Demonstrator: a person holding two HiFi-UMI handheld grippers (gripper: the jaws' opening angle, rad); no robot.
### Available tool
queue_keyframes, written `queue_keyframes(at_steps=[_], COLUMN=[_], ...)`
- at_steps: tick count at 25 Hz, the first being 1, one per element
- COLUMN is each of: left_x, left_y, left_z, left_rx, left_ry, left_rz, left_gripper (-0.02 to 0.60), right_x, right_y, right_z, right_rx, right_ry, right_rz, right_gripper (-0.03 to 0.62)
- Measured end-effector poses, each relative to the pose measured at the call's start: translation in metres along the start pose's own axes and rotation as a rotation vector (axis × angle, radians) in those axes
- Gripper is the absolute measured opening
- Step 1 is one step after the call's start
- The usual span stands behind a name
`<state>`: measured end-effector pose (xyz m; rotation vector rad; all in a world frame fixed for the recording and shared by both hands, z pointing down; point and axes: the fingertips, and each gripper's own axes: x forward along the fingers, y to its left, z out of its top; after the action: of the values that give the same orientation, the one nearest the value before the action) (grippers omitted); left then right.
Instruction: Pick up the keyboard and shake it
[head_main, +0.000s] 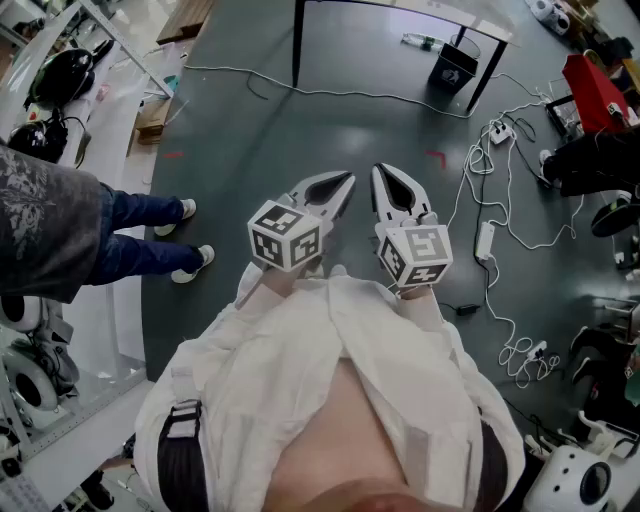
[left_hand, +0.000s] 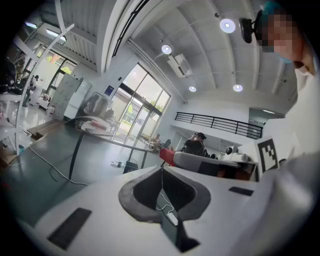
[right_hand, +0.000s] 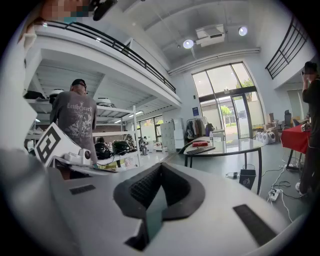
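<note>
White shirt fills the near view, above the dark floor. Far ahead, a glass tabletop carries the keyboard. Left gripper and right gripper hover side by side near the shirt, both closed and empty.

Desk, head view: cut off by the top edge. Only two dark legs and a strip of glass top show, so whatever lies on it is out of sight.

Keyboard, right gripper view: a dark slab on the far desk, too small to make out keys.

Bystander: cut off by the left edge; head outside the picture.

Operator's hands: hidden under the white sleeves.
</note>
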<state>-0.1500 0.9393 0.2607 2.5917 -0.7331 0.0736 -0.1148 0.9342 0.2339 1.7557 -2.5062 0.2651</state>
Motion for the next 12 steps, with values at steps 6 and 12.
queue_keyframes(at_steps=[6,12], left_x=[0.0027,0.0038], left_y=[0.0008,-0.0009], left_z=[-0.0029,-0.0038], left_rx=[-0.008,0.0], left_ry=[-0.006,0.005], left_rz=[0.02,0.017], left_gripper=[0.014,0.014], right_x=[-0.0024,-0.0012], right_y=[-0.0029,-0.0037], right_z=[-0.0026,-0.0045], right_rx=[-0.012,-0.001], right_ry=[0.008,0.013], right_rz=[0.018,0.014], right_gripper=[0.028,0.028])
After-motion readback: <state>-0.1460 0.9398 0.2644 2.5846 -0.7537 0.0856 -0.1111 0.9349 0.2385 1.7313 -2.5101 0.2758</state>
